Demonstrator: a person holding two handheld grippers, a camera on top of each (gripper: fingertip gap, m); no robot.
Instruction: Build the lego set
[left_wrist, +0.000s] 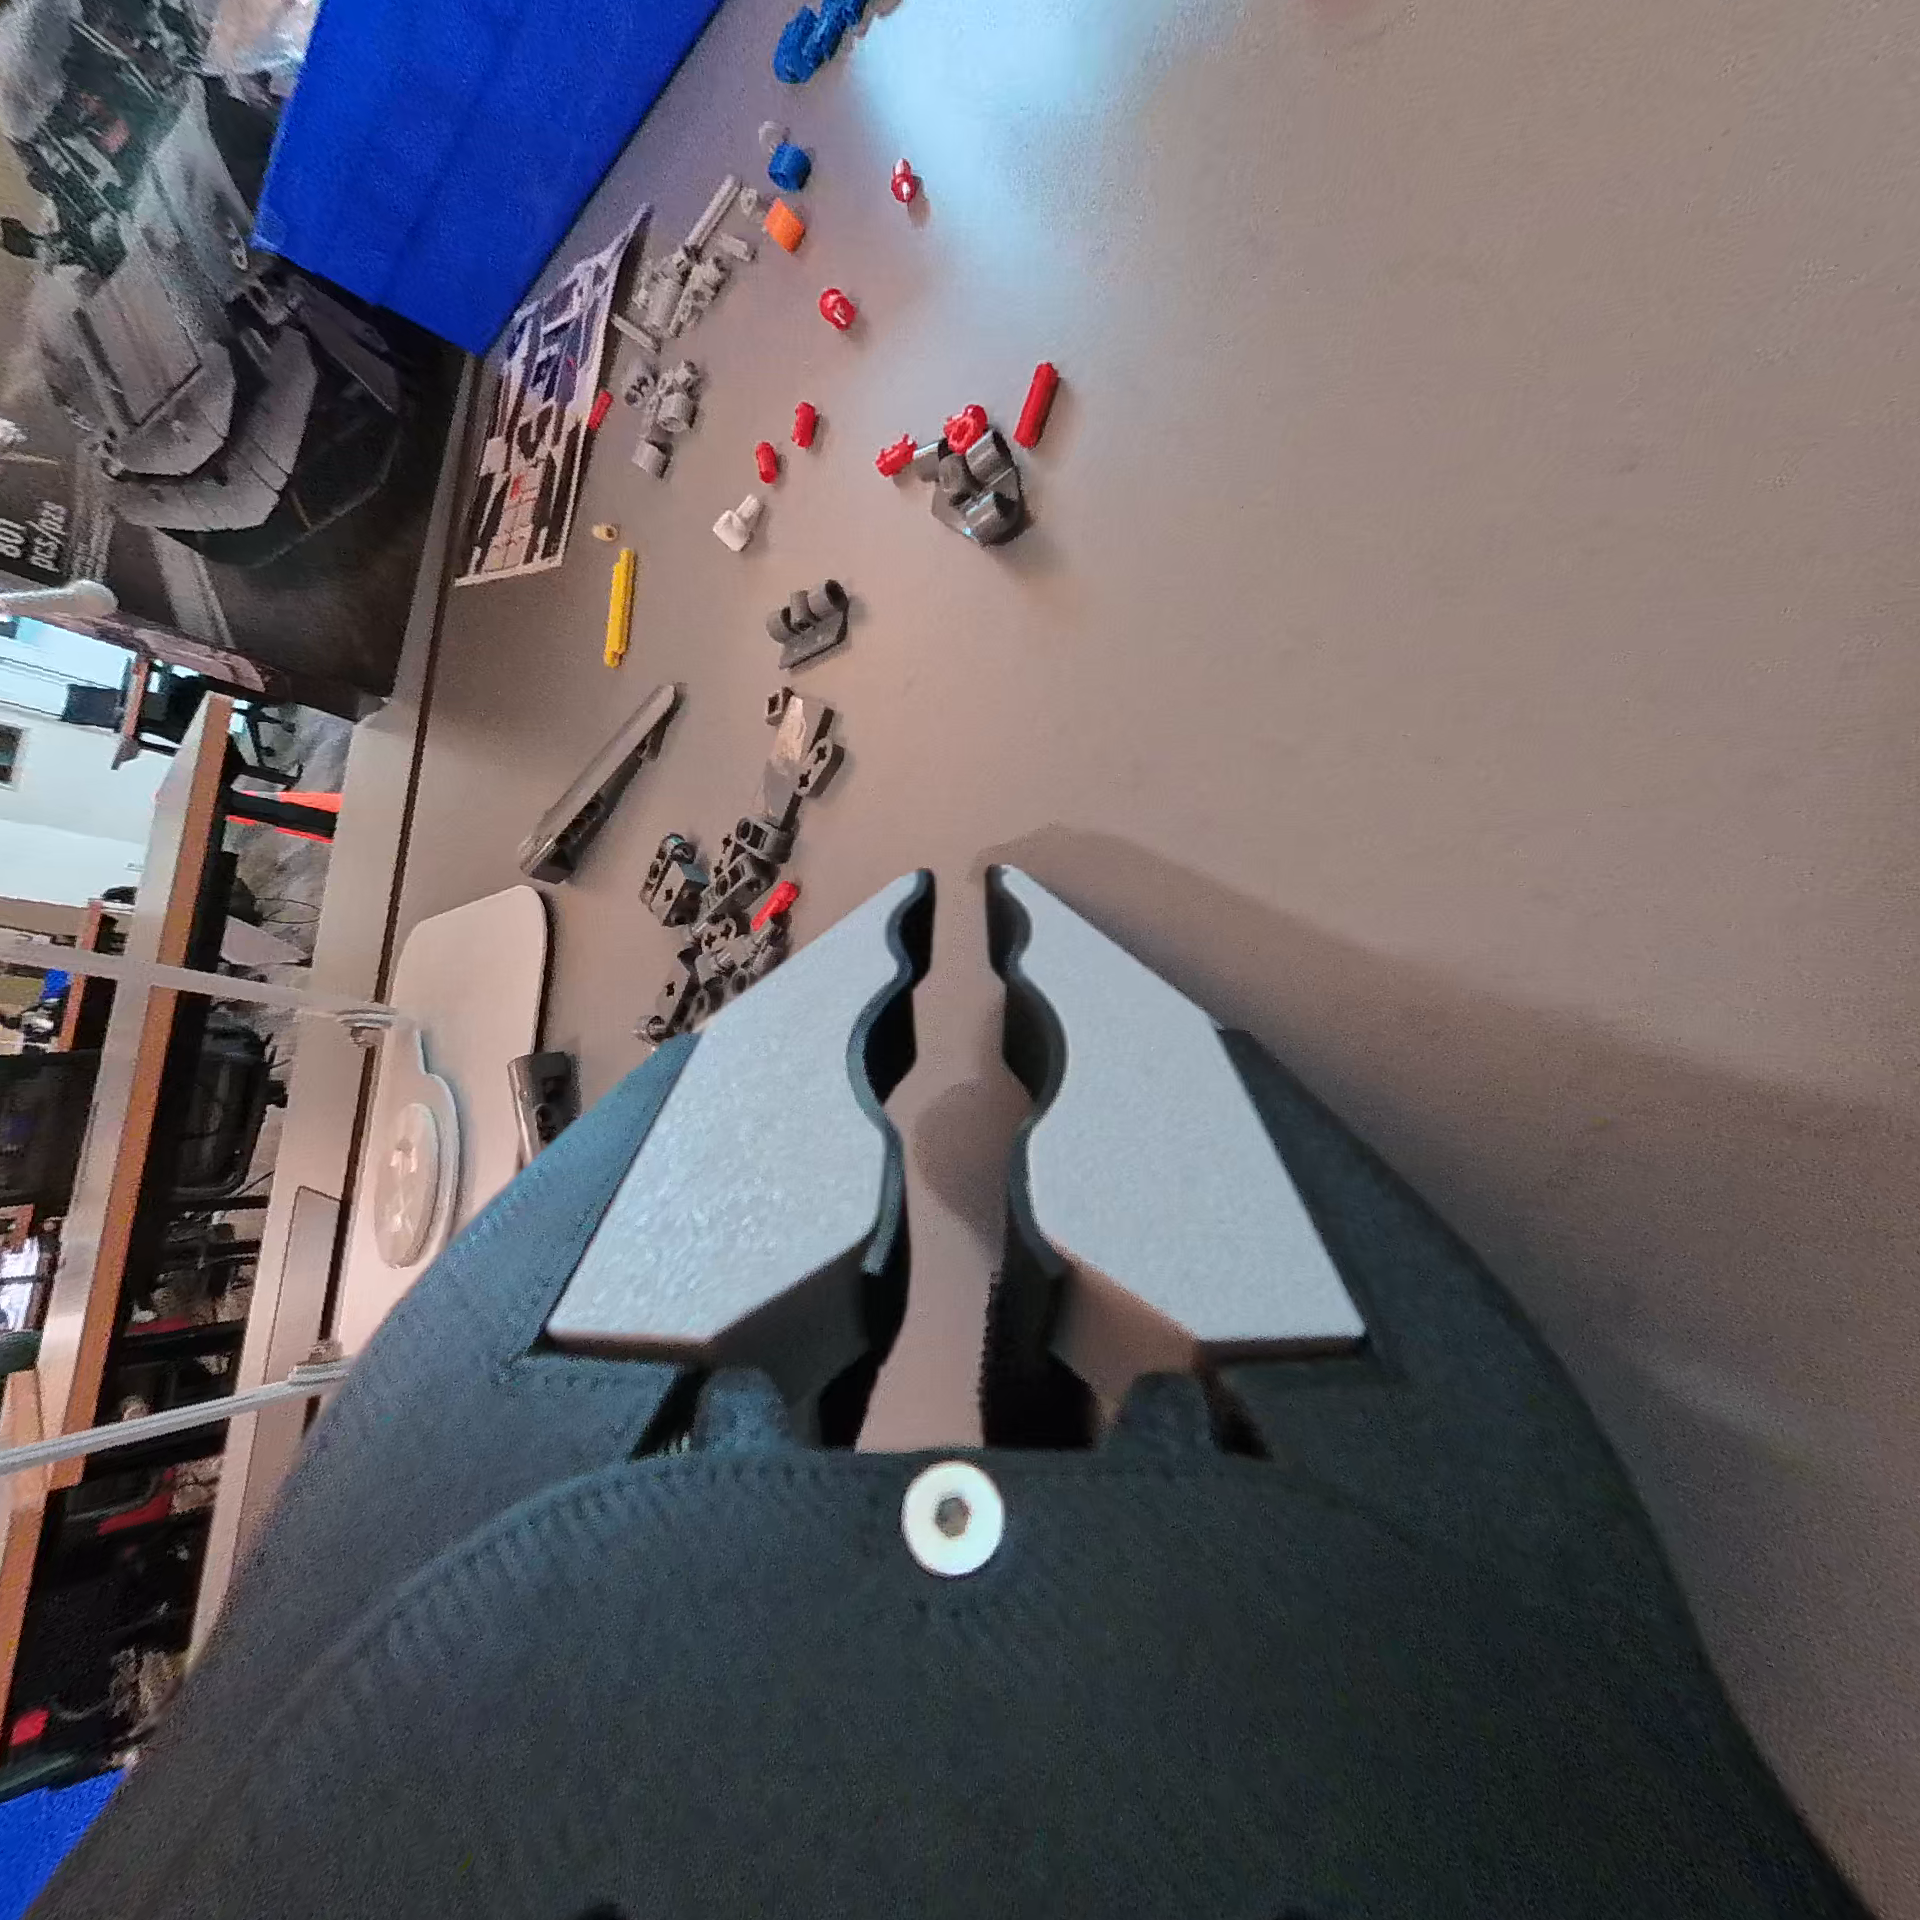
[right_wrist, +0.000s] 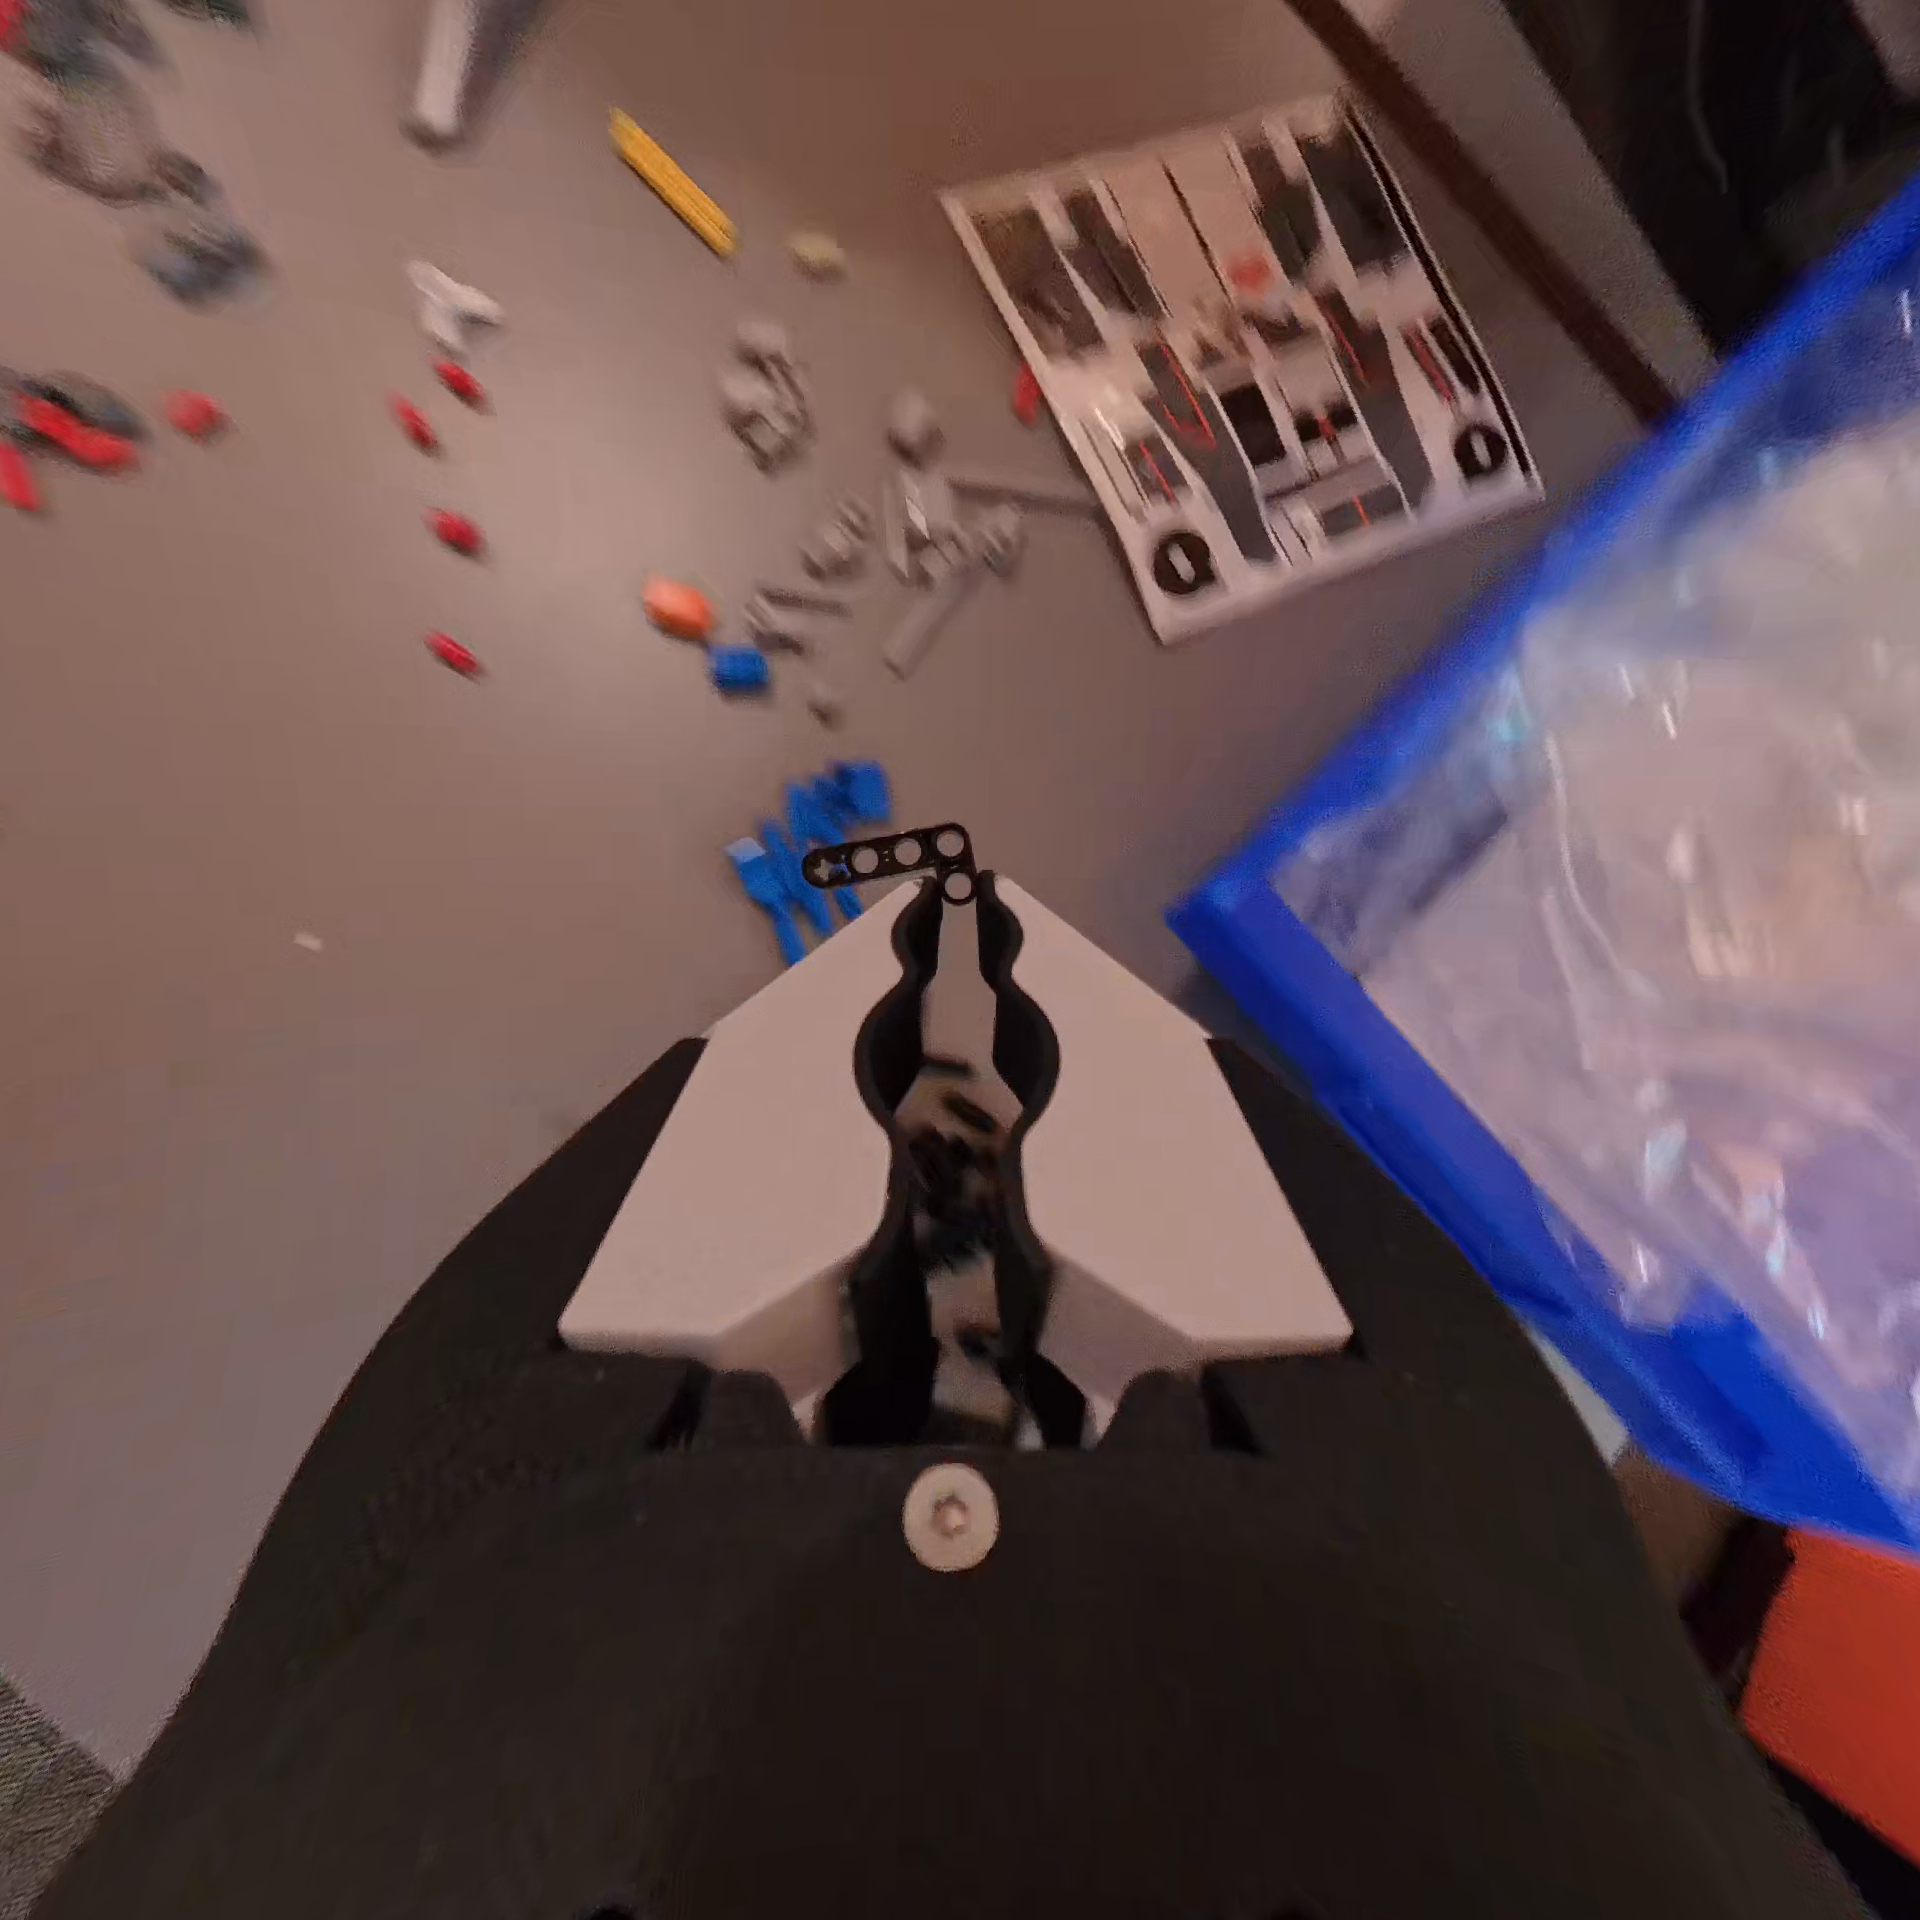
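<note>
My right gripper (right_wrist: 958, 883) is shut on the short arm of a black L-shaped beam with holes (right_wrist: 891, 854) and holds it above the table, over a heap of blue pieces (right_wrist: 800, 842). My left gripper (left_wrist: 958, 883) is slightly open with nothing between its fingertips, above bare grey table (left_wrist: 1351, 520). A pile of dark grey connector pieces (left_wrist: 717, 925) with a small red pin (left_wrist: 777, 902) lies just left of its left finger (left_wrist: 831, 997).
Red pins (left_wrist: 831, 309), grey pieces (left_wrist: 675, 281), a yellow axle (left_wrist: 620, 605), an orange piece (left_wrist: 784, 223) and a long dark beam (left_wrist: 603, 779) lie scattered. A sticker sheet (right_wrist: 1247, 353) and a blue bin holding clear bags (right_wrist: 1558, 883) lie to the right of my right gripper. A printed box (left_wrist: 187, 343) stands at the table's edge. Some 35 centimetres of space lies between my two pairs of fingers.
</note>
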